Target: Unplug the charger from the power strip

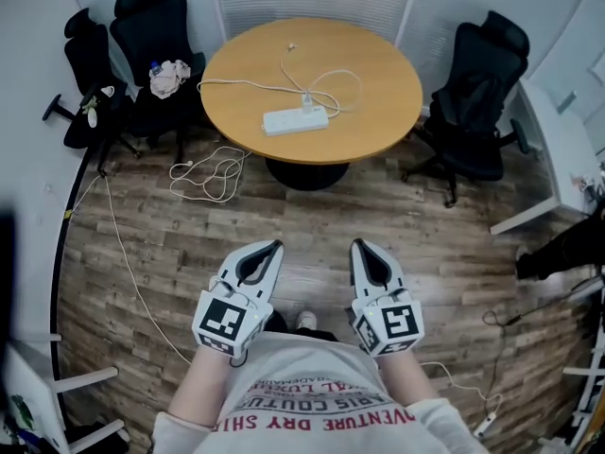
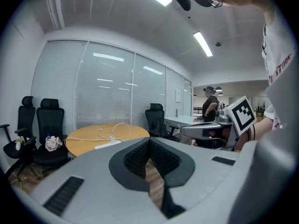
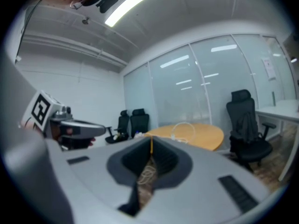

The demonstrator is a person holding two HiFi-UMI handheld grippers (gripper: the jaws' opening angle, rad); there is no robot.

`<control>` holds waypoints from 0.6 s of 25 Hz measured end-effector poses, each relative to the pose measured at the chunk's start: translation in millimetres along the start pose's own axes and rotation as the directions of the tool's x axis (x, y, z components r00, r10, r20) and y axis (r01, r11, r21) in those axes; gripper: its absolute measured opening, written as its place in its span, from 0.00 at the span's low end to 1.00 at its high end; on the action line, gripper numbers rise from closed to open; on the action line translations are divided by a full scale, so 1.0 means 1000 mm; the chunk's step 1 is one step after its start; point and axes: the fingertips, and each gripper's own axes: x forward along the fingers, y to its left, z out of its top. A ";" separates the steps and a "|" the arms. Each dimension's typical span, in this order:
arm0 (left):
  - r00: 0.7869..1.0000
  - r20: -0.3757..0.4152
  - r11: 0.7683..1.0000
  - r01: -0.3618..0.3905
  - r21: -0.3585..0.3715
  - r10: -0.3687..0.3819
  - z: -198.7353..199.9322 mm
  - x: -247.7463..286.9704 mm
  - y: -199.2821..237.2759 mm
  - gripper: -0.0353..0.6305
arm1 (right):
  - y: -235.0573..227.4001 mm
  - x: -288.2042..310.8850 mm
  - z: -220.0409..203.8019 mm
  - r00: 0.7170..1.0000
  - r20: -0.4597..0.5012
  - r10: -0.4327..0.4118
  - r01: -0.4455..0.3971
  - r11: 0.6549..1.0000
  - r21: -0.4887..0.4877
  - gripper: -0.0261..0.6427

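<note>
A white power strip (image 1: 295, 119) lies on the round wooden table (image 1: 378, 112) far ahead of me. A small white charger (image 1: 307, 102) stands plugged into it, and its thin white cable (image 1: 331, 78) loops across the tabletop. My left gripper (image 1: 276, 245) and right gripper (image 1: 358, 244) are held side by side over the wooden floor, well short of the table. Both are shut with nothing between their jaws. In the left gripper view the left gripper (image 2: 149, 141) points toward the table with the power strip (image 2: 108, 144) beyond. The right gripper (image 3: 151, 141) faces the table (image 3: 205, 134) too.
Black office chairs stand left (image 1: 146, 26) and right (image 1: 482, 93) of the table; one left chair holds a crumpled cloth (image 1: 170, 77). A white cable coil (image 1: 213, 173) lies on the floor before the table. A white desk (image 1: 558, 130) is at the right. A person (image 2: 210, 106) stands far off.
</note>
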 end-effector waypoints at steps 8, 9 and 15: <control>0.999 0.007 0.999 0.054 0.002 -0.054 0.005 0.064 0.029 0.10 | -0.035 0.054 0.004 0.999 -0.022 -0.030 0.029 1.000 -0.011 0.08; 0.998 0.011 0.998 0.062 0.000 -0.062 0.007 0.074 0.037 0.10 | -0.039 0.063 0.007 0.999 -0.023 -0.036 0.035 0.999 -0.019 0.08; 0.990 0.065 0.993 0.120 0.015 -0.121 0.040 0.144 0.098 0.10 | -0.063 0.137 0.033 0.997 -0.022 -0.074 0.072 0.995 -0.075 0.08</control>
